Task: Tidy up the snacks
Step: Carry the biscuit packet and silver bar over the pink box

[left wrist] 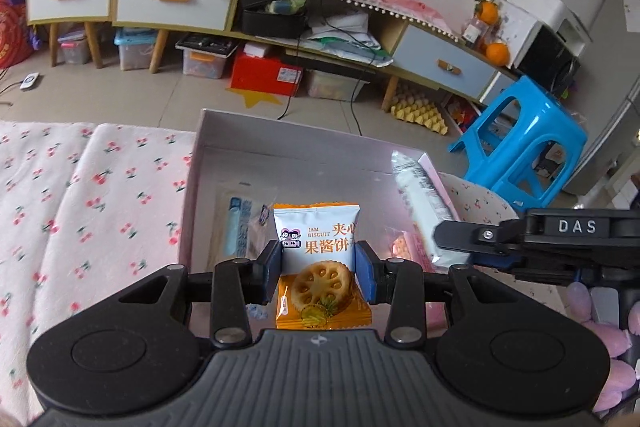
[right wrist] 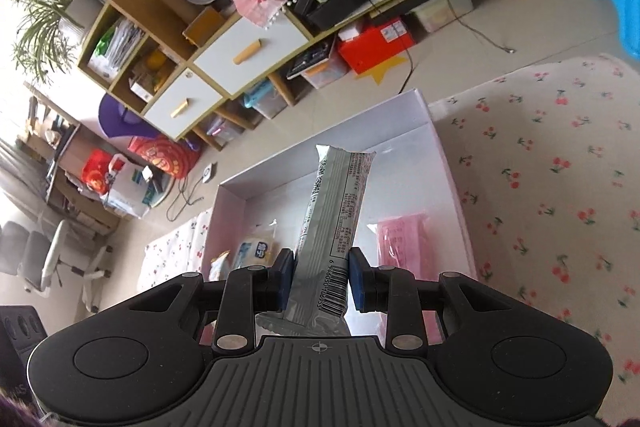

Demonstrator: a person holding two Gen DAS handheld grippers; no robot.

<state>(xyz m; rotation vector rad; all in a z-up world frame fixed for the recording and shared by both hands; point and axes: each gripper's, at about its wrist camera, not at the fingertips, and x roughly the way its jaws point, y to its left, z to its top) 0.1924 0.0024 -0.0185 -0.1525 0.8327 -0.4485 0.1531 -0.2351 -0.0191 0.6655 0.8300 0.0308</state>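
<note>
Cherry-print cloth (left wrist: 80, 195) w/ box (left wrist: 208, 131)

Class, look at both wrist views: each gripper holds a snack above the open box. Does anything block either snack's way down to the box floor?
Nothing visible blocks them. The jam biscuit packet in the left gripper and the long silver packet in the right gripper hang over the open box, which has no lid. A blue-and-white packet and a pink packet lie inside, with bare floor between.

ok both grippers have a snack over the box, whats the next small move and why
Probably lower both a little and open: the left gripper grips the jam biscuit packet and the right gripper the long silver packet, both above the white box.
</note>
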